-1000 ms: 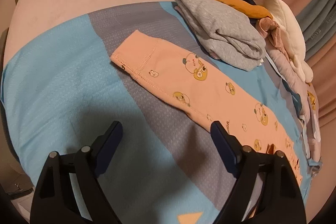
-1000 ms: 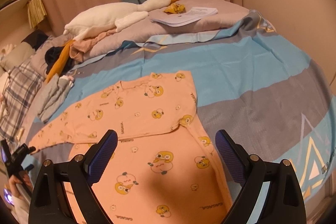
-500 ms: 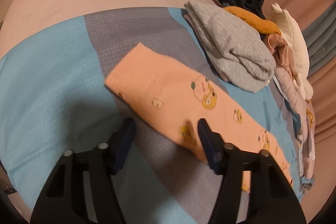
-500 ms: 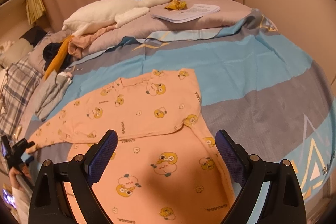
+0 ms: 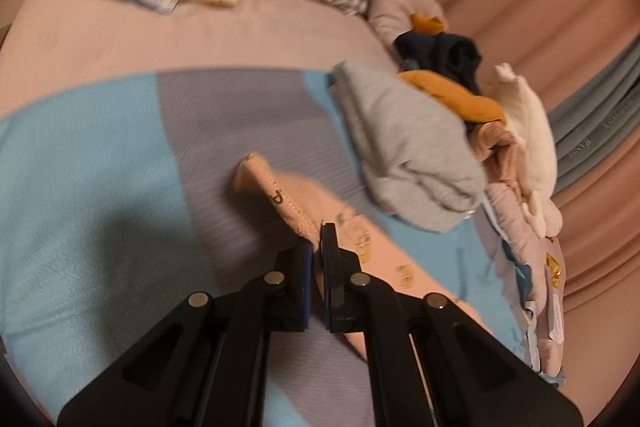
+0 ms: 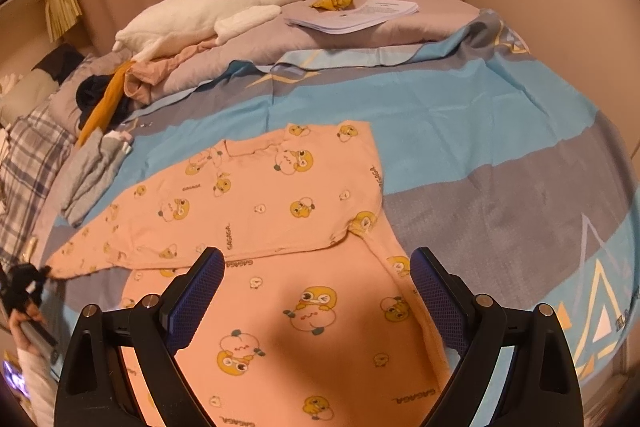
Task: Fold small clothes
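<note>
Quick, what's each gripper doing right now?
Left gripper: has just closed, shut on the pink sleeve.
Right gripper: open, holding nothing, above the pink top.

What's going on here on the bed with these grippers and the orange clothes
A person is folding a small orange duck-print top spread on the striped bedspread. The left gripper has just been closing and now pinches the cuff end of the sleeve, lifting it off the bed. The right gripper hangs open above the shirt's lower part, holding nothing. Other clothes are piled nearby.
</note>
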